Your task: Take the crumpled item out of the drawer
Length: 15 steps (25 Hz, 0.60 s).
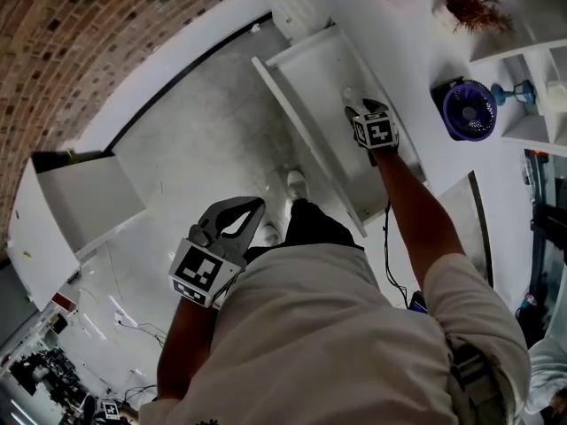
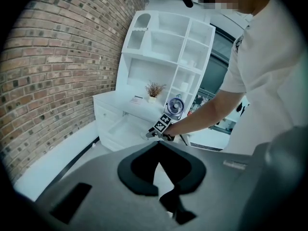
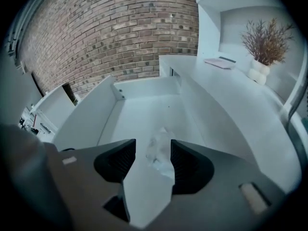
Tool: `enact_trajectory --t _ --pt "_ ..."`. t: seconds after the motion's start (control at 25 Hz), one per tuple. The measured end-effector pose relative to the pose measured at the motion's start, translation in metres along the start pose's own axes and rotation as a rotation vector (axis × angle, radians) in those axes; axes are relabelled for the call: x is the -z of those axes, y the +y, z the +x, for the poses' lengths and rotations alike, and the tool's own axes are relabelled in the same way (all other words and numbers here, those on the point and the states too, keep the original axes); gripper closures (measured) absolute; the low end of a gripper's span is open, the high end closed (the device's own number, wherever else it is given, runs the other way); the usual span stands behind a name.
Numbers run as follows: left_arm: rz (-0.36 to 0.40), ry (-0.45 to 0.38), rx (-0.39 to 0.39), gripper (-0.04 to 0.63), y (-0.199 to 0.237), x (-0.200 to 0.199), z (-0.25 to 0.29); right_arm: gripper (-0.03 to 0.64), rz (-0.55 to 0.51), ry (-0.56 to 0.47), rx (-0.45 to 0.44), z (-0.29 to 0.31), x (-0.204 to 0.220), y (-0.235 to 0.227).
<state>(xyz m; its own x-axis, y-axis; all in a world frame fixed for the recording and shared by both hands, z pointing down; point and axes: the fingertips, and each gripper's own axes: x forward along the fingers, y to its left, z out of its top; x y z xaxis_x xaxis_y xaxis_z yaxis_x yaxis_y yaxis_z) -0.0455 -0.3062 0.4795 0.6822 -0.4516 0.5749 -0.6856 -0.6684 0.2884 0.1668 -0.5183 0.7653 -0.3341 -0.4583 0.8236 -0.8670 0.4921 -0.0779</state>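
- A brick wall [image 3: 110, 28] backs the room; the floor [image 1: 190, 149] is pale grey.
- A white counter [image 3: 231, 90] carries a dried plant [image 3: 265, 41] and a small purple fan [image 1: 465, 109], with white shelving [image 2: 166, 47] above it.
- The counter's drawer [image 3: 89, 117] is pulled out.
- The crumpled item [image 3: 160, 154], pale and translucent, lies on the drawer bottom.
- The right tongs [image 3: 153, 159] are lowered into the drawer, released, jaws apart. The item sits between them, close to the right pad, and is not squeezed.
- The left tongs [image 1: 257, 205] are clenched on nothing, held low by the person's waist, well apart from the drawer.
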Motion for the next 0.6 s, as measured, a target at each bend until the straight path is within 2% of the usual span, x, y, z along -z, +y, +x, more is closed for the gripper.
enact_trajectory --t 0.32,0.6 --pt "-0.027 0.035 -0.011 0.589 0.017 0.003 0.012 0.372 0.027 0.076 0.032 0.033 0.017 -0.019" --pt "-0.04 0.032 -0.027 0.589 0.023 0.004 0.011 0.419 0.02 0.093 0.033 0.043 0.022 -0.019"
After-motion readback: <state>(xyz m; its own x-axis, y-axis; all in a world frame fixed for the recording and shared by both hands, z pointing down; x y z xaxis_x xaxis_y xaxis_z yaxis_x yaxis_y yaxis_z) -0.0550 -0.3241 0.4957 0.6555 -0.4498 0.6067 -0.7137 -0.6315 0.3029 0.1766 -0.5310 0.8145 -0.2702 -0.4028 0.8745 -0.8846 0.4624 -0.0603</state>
